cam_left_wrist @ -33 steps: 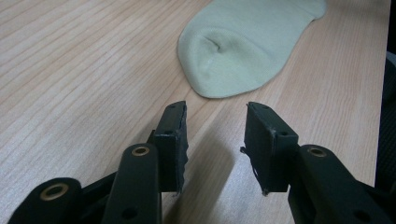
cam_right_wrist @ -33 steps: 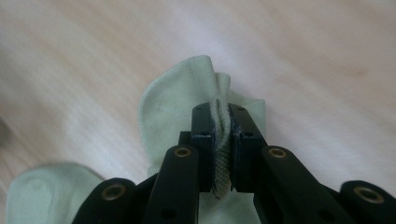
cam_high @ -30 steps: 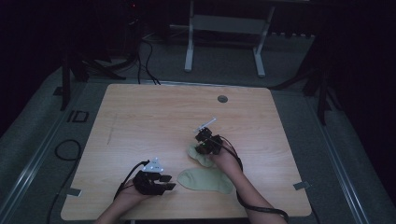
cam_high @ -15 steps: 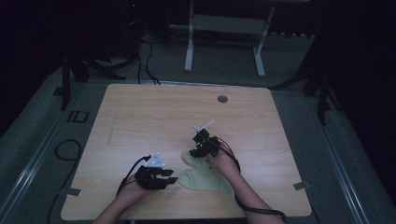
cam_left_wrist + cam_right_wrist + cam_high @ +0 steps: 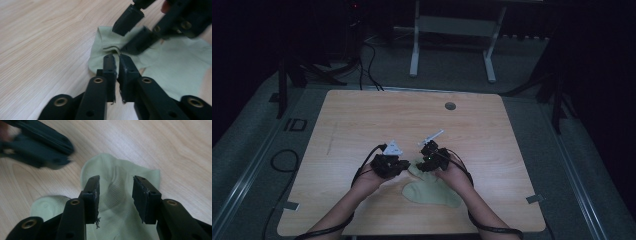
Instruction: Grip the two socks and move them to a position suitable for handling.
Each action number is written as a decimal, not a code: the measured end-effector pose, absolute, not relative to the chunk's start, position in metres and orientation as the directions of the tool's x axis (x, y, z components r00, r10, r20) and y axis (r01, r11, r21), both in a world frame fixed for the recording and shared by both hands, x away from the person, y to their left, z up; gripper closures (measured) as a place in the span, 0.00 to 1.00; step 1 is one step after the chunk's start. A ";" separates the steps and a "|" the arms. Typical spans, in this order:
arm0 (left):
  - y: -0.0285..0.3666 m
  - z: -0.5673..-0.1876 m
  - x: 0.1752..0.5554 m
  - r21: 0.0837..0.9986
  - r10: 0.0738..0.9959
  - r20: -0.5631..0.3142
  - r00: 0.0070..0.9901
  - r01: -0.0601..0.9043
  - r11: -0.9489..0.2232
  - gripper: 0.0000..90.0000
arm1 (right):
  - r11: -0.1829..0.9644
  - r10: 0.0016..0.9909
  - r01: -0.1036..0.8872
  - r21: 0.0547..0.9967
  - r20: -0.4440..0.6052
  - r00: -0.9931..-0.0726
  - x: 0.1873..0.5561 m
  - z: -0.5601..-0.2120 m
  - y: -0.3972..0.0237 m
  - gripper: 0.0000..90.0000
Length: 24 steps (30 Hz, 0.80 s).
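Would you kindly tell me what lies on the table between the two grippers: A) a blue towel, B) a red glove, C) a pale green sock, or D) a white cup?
C, since a pale green sock lies flat on the wooden table, under the right gripper, whose jaws stand apart.

The wooden table (image 5: 362,120) serves as the landmark: a pale, grained top with rounded corners. A small round grey grommet (image 5: 450,106) sits in the top near the table's far edge. Beyond that far edge stands a white metal frame (image 5: 451,45) on two legs. Black cables (image 5: 367,57) trail over the grey floor (image 5: 257,150) past the table's far left corner, and another cable loop (image 5: 282,160) lies on the floor off the table's left side. Grey tape tabs (image 5: 534,199) mark the near corners.
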<state>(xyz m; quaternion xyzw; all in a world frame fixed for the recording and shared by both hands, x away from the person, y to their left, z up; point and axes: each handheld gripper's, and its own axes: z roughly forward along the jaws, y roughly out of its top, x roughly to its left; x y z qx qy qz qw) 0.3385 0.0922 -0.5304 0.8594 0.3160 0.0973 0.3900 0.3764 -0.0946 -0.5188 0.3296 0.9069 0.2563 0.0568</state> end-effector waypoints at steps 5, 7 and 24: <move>0.071 -0.546 0.349 0.665 0.597 -0.069 0.799 0.483 -0.569 0.99 | 0.657 0.630 0.575 0.487 0.064 -0.774 0.376 -0.527 -0.095 0.69; 0.067 -0.551 0.351 0.639 0.596 -0.064 0.800 0.492 -0.591 0.99 | 0.665 0.627 0.573 0.480 0.059 -0.777 0.376 -0.530 -0.096 0.75; 0.069 -0.557 0.354 0.642 0.593 -0.072 0.802 0.492 -0.588 0.99 | 0.644 0.637 0.572 0.508 0.058 -0.769 0.382 -0.510 -0.118 0.92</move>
